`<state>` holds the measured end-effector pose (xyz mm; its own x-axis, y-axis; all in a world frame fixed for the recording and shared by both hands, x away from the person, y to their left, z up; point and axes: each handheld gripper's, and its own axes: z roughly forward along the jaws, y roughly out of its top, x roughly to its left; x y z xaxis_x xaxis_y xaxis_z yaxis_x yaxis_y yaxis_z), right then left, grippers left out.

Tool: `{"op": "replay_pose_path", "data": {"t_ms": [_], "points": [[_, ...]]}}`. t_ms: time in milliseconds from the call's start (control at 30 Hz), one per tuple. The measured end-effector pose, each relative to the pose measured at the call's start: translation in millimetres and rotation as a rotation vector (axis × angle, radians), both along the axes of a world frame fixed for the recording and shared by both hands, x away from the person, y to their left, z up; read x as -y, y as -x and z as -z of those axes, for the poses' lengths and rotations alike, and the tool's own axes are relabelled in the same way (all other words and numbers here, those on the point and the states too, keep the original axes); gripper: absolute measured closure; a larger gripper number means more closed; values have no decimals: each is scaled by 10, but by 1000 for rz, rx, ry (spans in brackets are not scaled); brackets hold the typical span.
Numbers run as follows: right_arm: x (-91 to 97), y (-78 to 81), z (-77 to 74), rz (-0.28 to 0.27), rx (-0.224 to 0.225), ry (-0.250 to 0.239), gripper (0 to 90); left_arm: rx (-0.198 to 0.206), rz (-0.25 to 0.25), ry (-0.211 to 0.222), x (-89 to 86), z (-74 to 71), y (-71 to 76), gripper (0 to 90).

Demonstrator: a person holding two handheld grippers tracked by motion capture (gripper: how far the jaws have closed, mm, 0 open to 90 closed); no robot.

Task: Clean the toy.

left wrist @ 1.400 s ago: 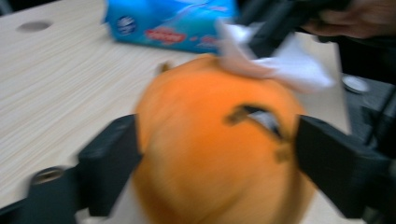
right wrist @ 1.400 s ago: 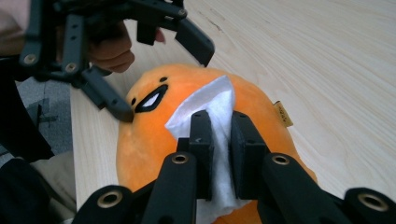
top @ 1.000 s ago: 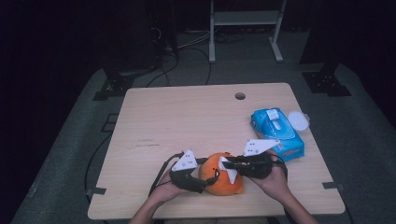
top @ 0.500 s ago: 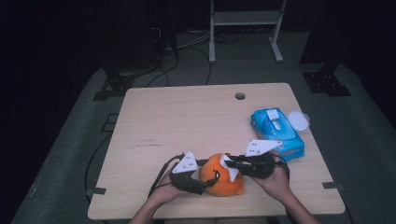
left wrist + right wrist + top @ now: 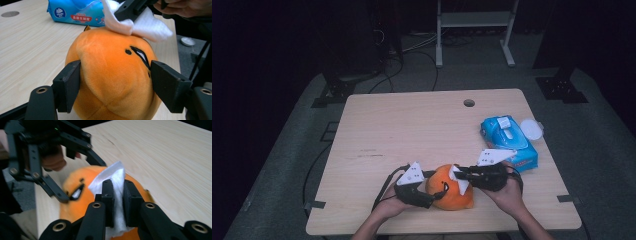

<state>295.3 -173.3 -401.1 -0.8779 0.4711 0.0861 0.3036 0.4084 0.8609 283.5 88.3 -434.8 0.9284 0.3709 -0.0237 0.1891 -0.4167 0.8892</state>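
1. One orange plush toy (image 5: 451, 189), near front edge of the tabletop (image 5: 412, 130).
2. One white wipe (image 5: 113, 178).
3. One blue wipes pack (image 5: 508, 140), right edge.
4. One white lid (image 5: 531, 128).
5. Two grippers: left gripper (image 5: 432, 192), right gripper (image 5: 462, 176).

You hold an orange toy (image 5: 112, 75) of soft, short plush, matt and a little fuzzy, and a white wipe (image 5: 117, 195) of thin matt cloth. The table (image 5: 412, 130) is pale, smooth wood with fine grain; the blue wipes pack (image 5: 507, 137) looks like glossy plastic film.
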Motion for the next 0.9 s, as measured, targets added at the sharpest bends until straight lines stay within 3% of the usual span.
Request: {"op": "replay_pose_path", "data": {"t_ms": [67,133,233,333,367,400,500,600,667,733,900], "points": [[-64,37,-23,-33,-6,-27,798,9,8,-9,25,-10,24,272],[-115,63,-39,-54,4,-12,798,5,11,-8,29,-4,34,259],[-91,36,-29,-49,7,-7,799,0,14,-2,-2,3,24,264],[3,-14,-14,1,20,20,798,4,23,-4,6,-6,36,267],[36,-30,-4,8,8,9,799,3,25,3,21,-10,43,266],[51,-35,2,10,-9,-7,799,9,29,-3,32,-17,48,266],[-4,-3,2,-10,-5,7,799,8,32,-13,24,-23,47,255],[-29,-3,16,-29,-12,12,799,-70,-25,16,-34,-31,-35,133],[-25,-5,30,-36,-22,11,799,-108,-34,21,-52,-4,-78,106],[-13,-14,36,-41,-26,8,799,-117,-12,32,-41,35,-71,177],[-92,45,-26,-64,-20,-11,798,-74,-22,10,21,-11,-1,286]]}}
